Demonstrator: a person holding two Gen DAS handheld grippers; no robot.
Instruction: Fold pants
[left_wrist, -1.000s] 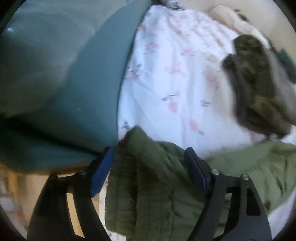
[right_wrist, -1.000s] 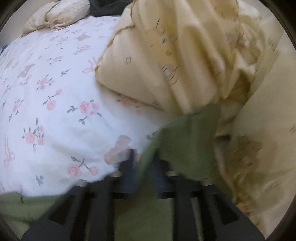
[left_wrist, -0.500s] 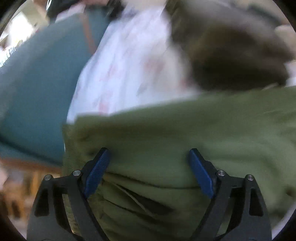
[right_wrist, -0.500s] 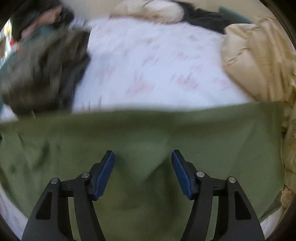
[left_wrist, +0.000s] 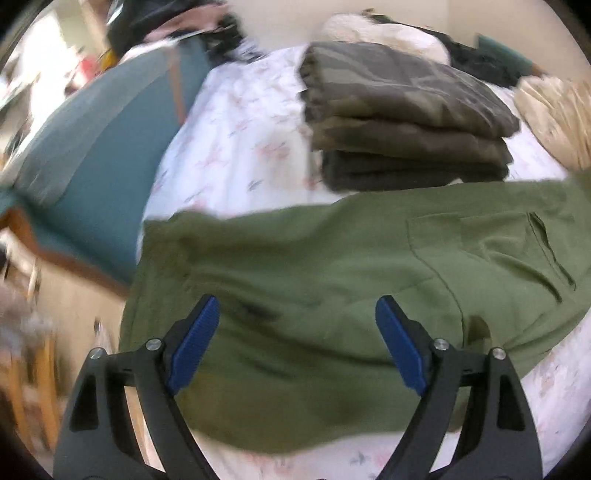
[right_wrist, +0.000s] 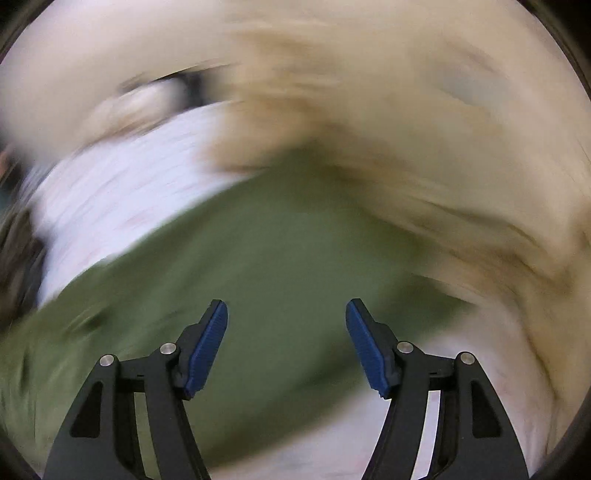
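On the left, past the edge of the bed, a teal cushioned chair (left_wrist: 92, 155) stands by. The left tool (left_wrist: 297, 332) hangs with its blue pads spread wide and holds nothing. Below it lie the soft green cotton pants (left_wrist: 332, 280), spread flat across the white bed sheet with small pink flowers (left_wrist: 236, 147). A sewn pocket shows on the right part of the pants. Just behind them sits a neat pile of dark folded clothes (left_wrist: 402, 122).

The right tool (right_wrist: 286, 339) is spread wide too, with nothing in it, over the far right part of the pants (right_wrist: 280, 251). That view is very blurry. A puffy cream blanket (right_wrist: 461, 166) lies against the right end of the pants.

The pants look flat and ready for a fold. To do it well, each tool should go down to an edge, pinch both layers of cloth, and lift together. Keep the cloth clear of the blanket and the dark pile, then lay edge on edge and let go.
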